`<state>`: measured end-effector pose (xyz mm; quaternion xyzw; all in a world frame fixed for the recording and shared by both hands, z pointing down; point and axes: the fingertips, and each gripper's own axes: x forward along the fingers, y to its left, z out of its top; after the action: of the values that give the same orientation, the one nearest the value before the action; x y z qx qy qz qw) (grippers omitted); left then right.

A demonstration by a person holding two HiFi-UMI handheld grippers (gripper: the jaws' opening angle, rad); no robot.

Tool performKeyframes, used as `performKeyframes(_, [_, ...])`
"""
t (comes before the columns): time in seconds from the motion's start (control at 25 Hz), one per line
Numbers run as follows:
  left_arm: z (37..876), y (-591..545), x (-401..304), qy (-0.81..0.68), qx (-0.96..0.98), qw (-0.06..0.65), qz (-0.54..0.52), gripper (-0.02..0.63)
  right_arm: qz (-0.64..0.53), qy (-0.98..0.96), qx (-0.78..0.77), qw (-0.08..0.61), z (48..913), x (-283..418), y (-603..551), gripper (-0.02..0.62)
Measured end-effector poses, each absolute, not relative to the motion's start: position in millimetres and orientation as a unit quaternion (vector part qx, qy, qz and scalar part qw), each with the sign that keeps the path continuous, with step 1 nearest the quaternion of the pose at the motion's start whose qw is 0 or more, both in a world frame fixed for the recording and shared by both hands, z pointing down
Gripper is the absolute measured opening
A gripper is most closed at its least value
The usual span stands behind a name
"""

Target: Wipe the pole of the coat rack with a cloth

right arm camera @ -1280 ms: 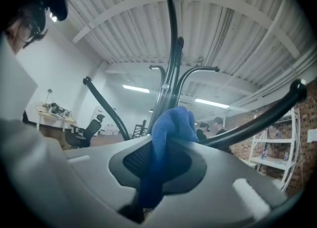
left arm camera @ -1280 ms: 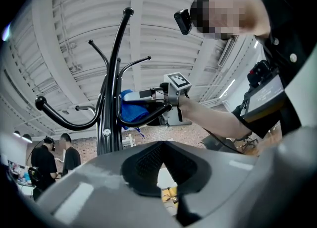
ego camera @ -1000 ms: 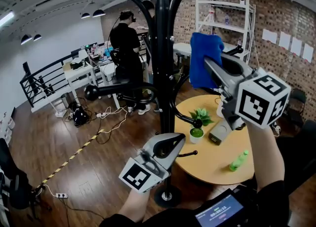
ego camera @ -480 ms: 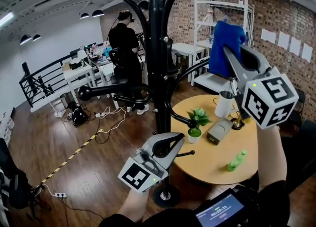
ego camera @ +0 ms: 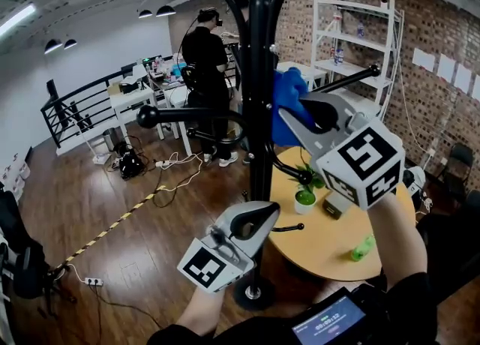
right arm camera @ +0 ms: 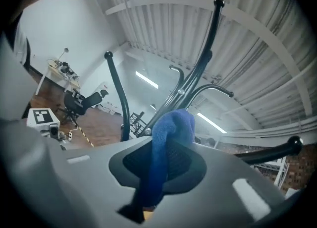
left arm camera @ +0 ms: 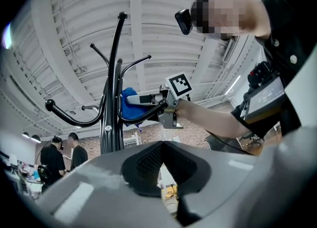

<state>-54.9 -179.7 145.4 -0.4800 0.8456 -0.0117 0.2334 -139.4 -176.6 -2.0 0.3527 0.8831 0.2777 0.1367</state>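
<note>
My right claw [ego camera: 291, 116] clamps the blue cloth [ego camera: 283, 102] right at the coat rack's black pole [ego camera: 259, 73]. My left claw [ego camera: 256, 220] is pinched narrow and empty, lower down beside the pole. Beyond it, a round wooden surface [ego camera: 330, 252] carries a potted plant [ego camera: 305, 195] and a green bottle [ego camera: 364, 247]. There is a brick wall [ego camera: 442, 28] and a dark wood floor [ego camera: 112, 253].

place: lab loft | brick wall [ego camera: 442, 25] | cluttered desks [ego camera: 133, 94] | floor cables [ego camera: 177, 174] | white shelving [ego camera: 391, 51]
</note>
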Motion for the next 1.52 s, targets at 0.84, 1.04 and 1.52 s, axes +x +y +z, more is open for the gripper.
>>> performKeyframes(0.84, [158, -212, -70, 0.854, -0.474, 0.213, -0.023, 0.003, 0.124, 0.922, 0.159, 0.329, -90, -114, -340, 0.051])
performKeyframes(1.04, [156, -210, -75, 0.861, -0.463, 0.209, -0.028, 0.003, 0.038, 0.927, 0.176, 0.329, -69, -120, -358, 0.051])
performKeyframes(1.52, [165, -204, -69, 0.878, -0.436, 0.191, -0.045, 0.003, -0.096, 0.886, 0.298, 0.341, -33, -131, -314, 0.05])
